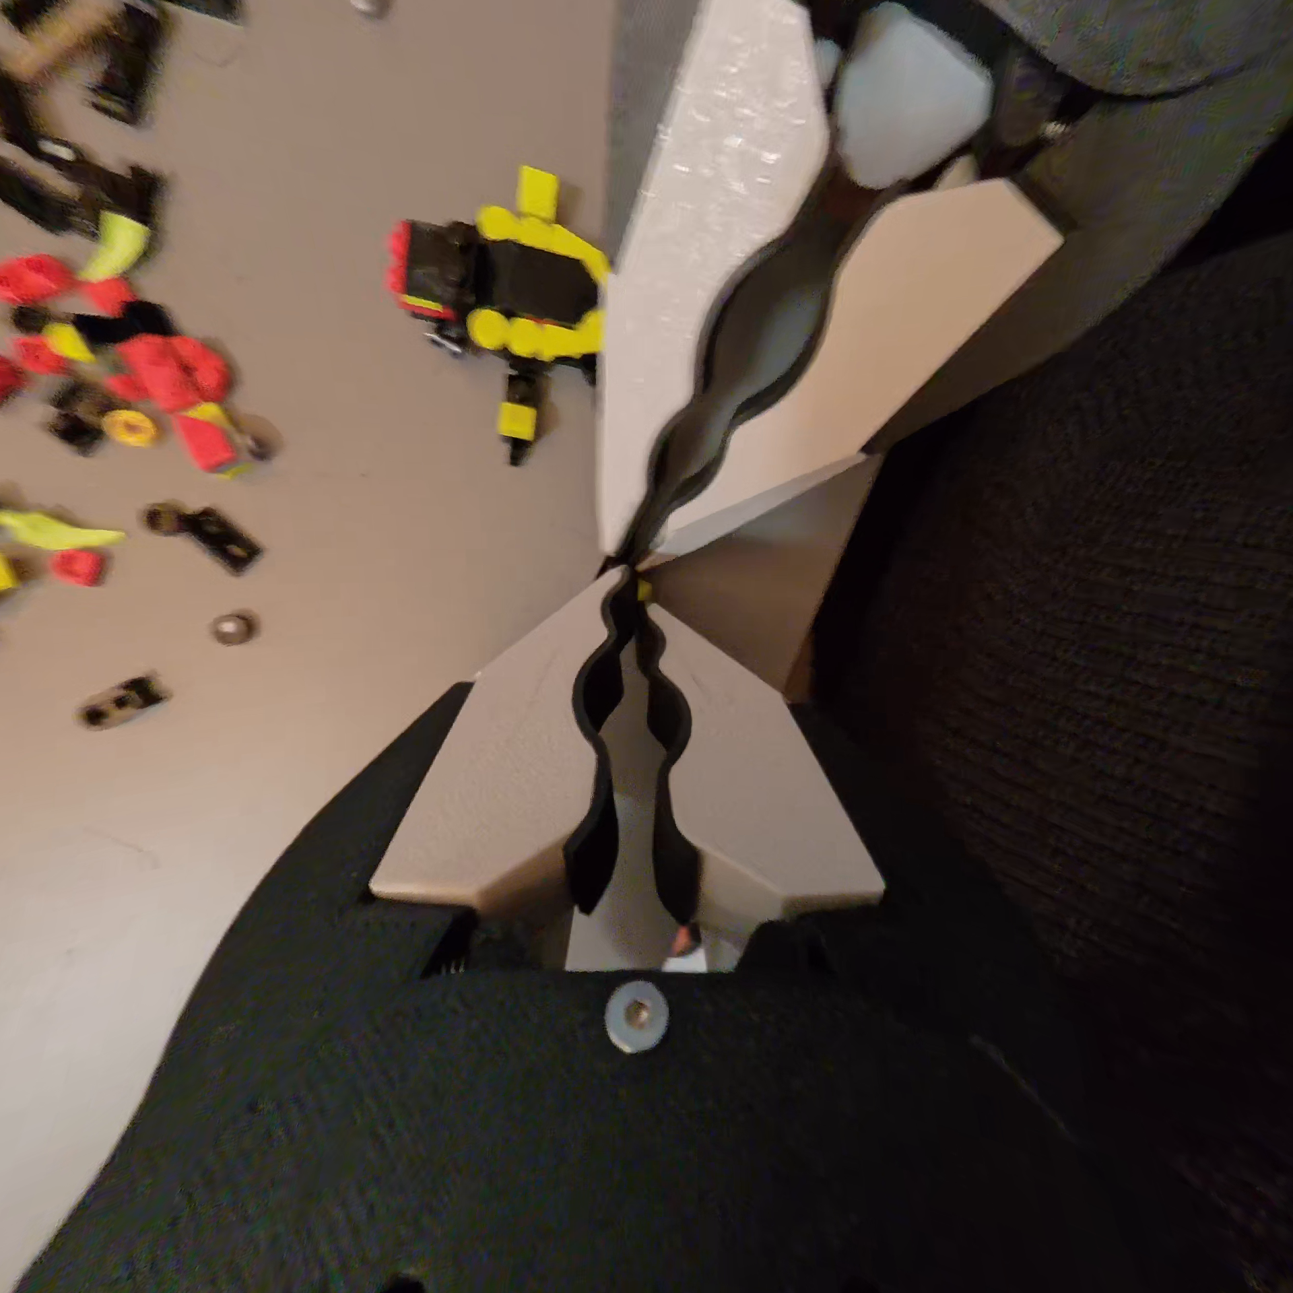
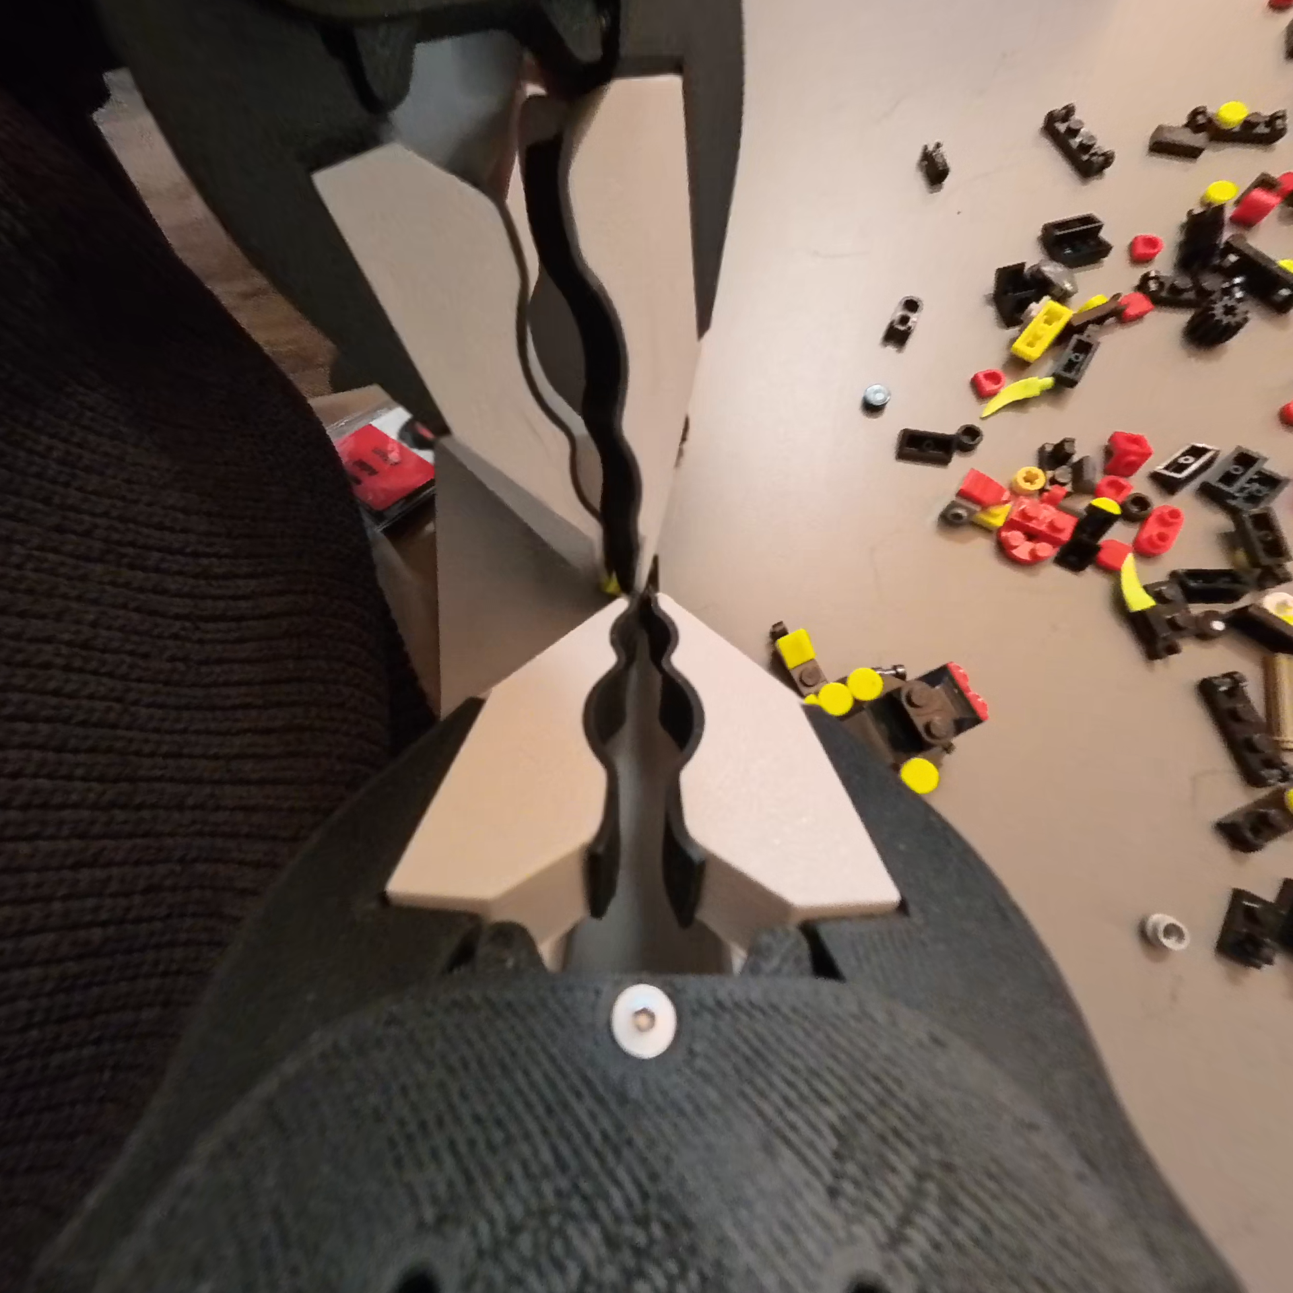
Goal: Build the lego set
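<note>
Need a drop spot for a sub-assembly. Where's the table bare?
Bare table between the right gripper and the loose brick pile; also bare below the half-built model. Crowded: the pile itself.

No text, brand, number or sign can be read in either view. Beyond and to the left of the right gripper (image 2: 640, 595), a red and black printed packet (image 2: 385, 455) is seen (any print on it is too small and blurred to be made out).
</note>
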`<action>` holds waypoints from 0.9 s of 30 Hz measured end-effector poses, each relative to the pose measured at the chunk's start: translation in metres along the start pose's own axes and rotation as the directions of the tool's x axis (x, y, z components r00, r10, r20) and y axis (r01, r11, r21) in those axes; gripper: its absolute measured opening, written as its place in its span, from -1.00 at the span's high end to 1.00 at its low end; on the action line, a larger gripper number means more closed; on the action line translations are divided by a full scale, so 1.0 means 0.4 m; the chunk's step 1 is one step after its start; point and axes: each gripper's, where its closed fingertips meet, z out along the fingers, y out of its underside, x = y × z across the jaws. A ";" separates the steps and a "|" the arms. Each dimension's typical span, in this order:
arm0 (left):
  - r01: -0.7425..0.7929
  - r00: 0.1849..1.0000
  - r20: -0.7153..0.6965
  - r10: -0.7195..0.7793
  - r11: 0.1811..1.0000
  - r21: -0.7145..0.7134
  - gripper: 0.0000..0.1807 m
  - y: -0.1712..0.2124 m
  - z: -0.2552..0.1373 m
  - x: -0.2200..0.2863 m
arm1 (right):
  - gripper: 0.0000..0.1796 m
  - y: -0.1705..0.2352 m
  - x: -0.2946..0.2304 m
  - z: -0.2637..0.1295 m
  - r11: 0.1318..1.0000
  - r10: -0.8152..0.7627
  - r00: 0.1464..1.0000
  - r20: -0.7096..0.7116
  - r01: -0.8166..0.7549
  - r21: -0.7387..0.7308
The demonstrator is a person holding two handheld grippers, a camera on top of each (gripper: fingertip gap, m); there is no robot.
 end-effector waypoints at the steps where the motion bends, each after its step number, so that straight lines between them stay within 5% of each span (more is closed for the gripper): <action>1: -0.017 1.000 0.022 0.018 1.000 -0.013 1.00 0.006 -0.001 -0.007 | 1.00 0.000 0.003 0.000 1.000 -0.004 1.000 -0.010 0.004 0.001; 27: 0.015 0.998 0.057 -0.019 0.998 0.062 1.00 0.013 -0.041 -0.068 | 0.96 -0.041 0.029 -0.024 0.997 0.007 0.998 -0.063 -0.002 0.075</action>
